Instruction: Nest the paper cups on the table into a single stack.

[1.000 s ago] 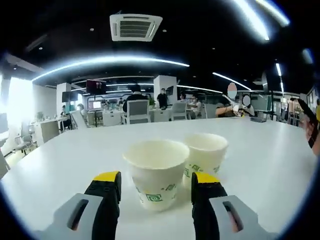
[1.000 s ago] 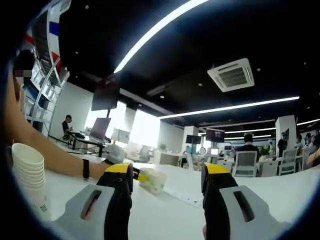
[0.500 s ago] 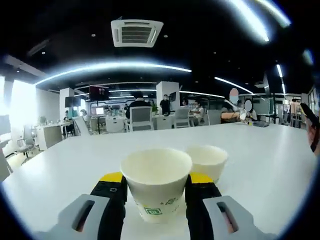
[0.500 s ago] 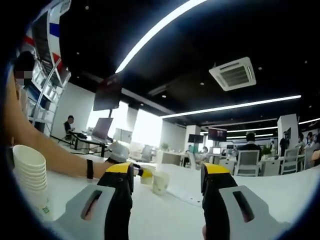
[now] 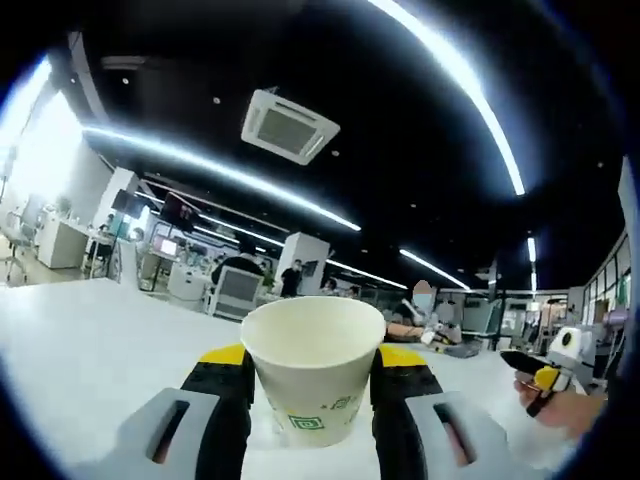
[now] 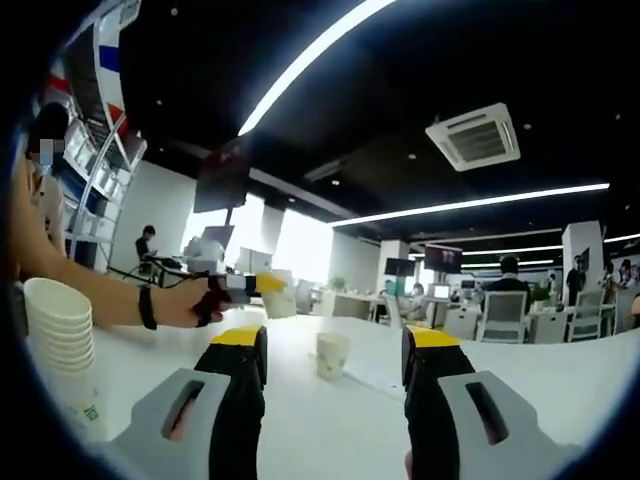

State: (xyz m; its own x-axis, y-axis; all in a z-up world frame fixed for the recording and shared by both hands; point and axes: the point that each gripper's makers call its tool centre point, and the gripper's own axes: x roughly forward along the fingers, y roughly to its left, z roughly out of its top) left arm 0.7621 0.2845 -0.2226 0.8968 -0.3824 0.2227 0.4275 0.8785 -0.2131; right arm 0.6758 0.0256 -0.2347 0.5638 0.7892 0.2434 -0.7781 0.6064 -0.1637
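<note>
Left gripper (image 5: 312,372) fingers clamped on a paper cup (image 5: 314,380), raised off the white surface (image 6: 330,420). Right gripper (image 6: 335,352) fingers wide, holding nothing; single cup (image 6: 332,355) mid-surface, cup stack (image 6: 62,340) at its left edge.

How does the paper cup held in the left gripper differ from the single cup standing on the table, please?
The held cup is clamped between the left gripper's jaws and, in the right gripper view, raised off the table; the lone cup stands free on it, beyond the open right gripper. The held cup shows a green print; any print on the lone cup is too small to make out. Both are upright, pale paper cups, neither yet on the stack.
</note>
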